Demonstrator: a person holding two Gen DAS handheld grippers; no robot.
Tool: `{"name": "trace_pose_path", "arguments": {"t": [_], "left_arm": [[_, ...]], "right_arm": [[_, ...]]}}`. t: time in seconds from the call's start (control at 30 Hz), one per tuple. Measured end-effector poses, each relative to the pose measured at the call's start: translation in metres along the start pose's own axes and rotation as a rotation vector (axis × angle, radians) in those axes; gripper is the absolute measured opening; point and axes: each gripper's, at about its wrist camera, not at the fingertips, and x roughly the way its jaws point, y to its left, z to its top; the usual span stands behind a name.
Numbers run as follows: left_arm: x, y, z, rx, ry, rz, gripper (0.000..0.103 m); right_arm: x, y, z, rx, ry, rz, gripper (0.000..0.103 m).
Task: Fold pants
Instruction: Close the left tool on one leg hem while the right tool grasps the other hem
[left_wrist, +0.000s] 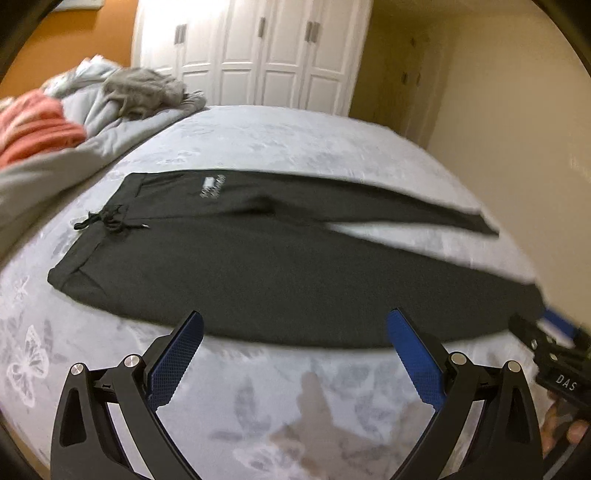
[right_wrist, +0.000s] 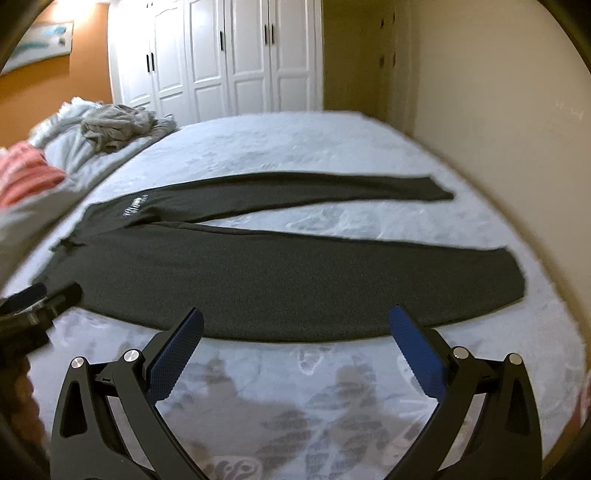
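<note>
Pants (left_wrist: 280, 266) flat on bed, just beyond both grippers' wide-spread, empty fingers (left_wrist: 184, 354).

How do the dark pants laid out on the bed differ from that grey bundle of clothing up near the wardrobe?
The dark pants lie spread flat, both legs stretched out; the grey bundle is crumpled in a heap. The pants are charcoal with a small white print near the waist; the bundle is pale grey and plain. The pants lie just ahead of both open hand-held grippers; the bundle sits far off. Both rest on the bed.
</note>
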Motion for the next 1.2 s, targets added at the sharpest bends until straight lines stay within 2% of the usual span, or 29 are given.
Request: {"name": "trace_pose_path", "arguments": {"t": [0.13, 0.23, 0.3, 0.43, 0.47, 0.57, 0.63, 0.67, 0.73, 0.83, 0.9, 1.0, 1.1, 1.2], "left_arm": [[0.008, 0.05, 0.047, -0.084, 0.02, 0.035, 0.097], [0.033, 0.102, 0.09, -0.145, 0.029, 0.131, 0.097], [0.055, 0.135, 0.117, -0.203, 0.043, 0.178, 0.096], [0.115, 0.203, 0.166, -0.346, 0.103, 0.219, 0.096], [0.131, 0.223, 0.177, -0.41, 0.095, 0.24, 0.096], [0.173, 0.26, 0.201, -0.494, 0.089, 0.281, 0.096], [0.2, 0.272, 0.21, -0.497, 0.113, 0.328, 0.096], [0.217, 0.279, 0.214, -0.496, 0.125, 0.374, 0.096], [0.241, 0.29, 0.216, -0.497, 0.152, 0.418, 0.096], [0.274, 0.306, 0.21, -0.535, 0.203, 0.44, 0.096], [0.285, 0.312, 0.206, -0.561, 0.213, 0.425, 0.096], [0.296, 0.31, 0.205, -0.507, 0.199, 0.46, 0.094], [0.303, 0.301, 0.206, -0.441, 0.209, 0.52, 0.081], [0.307, 0.298, 0.208, -0.428, 0.212, 0.567, 0.065]], "right_arm": [[0.011, -0.047, 0.034, -0.001, 0.024, -0.072, 0.098], [0.031, -0.084, 0.06, -0.029, 0.022, -0.167, 0.098], [0.052, -0.114, 0.078, -0.014, 0.029, -0.188, 0.098], [0.102, -0.177, 0.111, 0.13, 0.049, -0.203, 0.098], [0.112, -0.188, 0.117, 0.164, 0.058, -0.202, 0.098], [0.152, -0.23, 0.137, 0.318, 0.08, -0.188, 0.098], [0.179, -0.254, 0.15, 0.404, 0.093, -0.193, 0.098], [0.19, -0.259, 0.155, 0.43, 0.102, -0.196, 0.098], [0.219, -0.268, 0.171, 0.468, 0.117, -0.214, 0.098], [0.25, -0.274, 0.194, 0.455, 0.12, -0.271, 0.098], [0.269, -0.276, 0.208, 0.436, 0.12, -0.302, 0.098], [0.3, -0.281, 0.223, 0.416, 0.159, -0.343, 0.098], [0.32, -0.277, 0.227, 0.397, 0.167, -0.361, 0.098], [0.349, -0.276, 0.22, 0.371, 0.254, -0.39, 0.097]]}}
